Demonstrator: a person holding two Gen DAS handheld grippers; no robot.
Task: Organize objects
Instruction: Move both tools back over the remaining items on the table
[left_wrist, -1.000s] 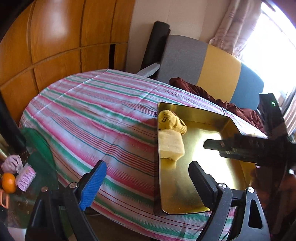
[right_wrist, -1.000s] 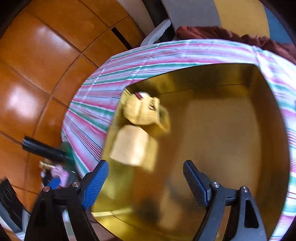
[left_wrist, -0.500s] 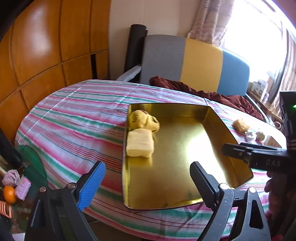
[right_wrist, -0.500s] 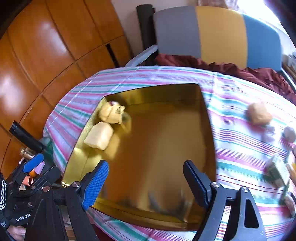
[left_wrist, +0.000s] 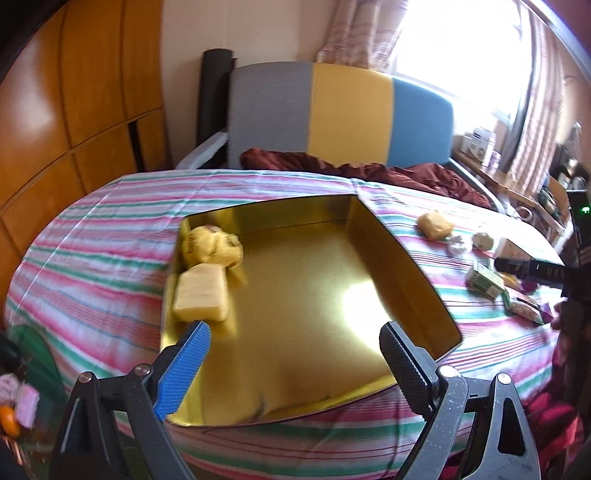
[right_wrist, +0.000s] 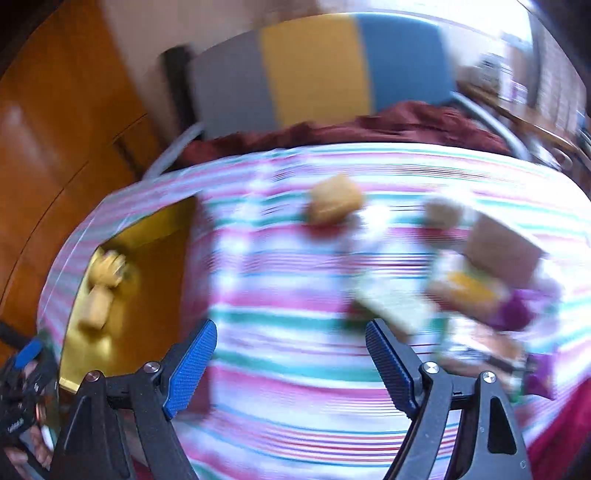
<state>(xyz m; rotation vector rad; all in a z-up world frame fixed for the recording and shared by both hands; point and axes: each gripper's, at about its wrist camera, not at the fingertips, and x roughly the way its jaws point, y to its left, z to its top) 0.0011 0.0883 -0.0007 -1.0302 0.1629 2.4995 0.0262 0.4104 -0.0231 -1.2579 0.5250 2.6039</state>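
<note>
A shallow gold tray (left_wrist: 314, 295) with a mirror-bright floor rests on the striped table (left_wrist: 103, 258); two pale yellow wrapped snacks (left_wrist: 207, 269) lie in its far-left corner. The left hand-held gripper (left_wrist: 291, 350) hovers over the tray's near edge, jaws wide and empty. More small packets (left_wrist: 484, 282) lie scattered on the cloth right of the tray. In the blurred right wrist view, the right hand-held gripper (right_wrist: 291, 350) stands wide and empty above bare cloth, the packets just beyond its right finger.

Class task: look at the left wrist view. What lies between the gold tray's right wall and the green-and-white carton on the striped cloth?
In the left wrist view, only bare striped cloth lies between the gold tray and the carton.
</note>
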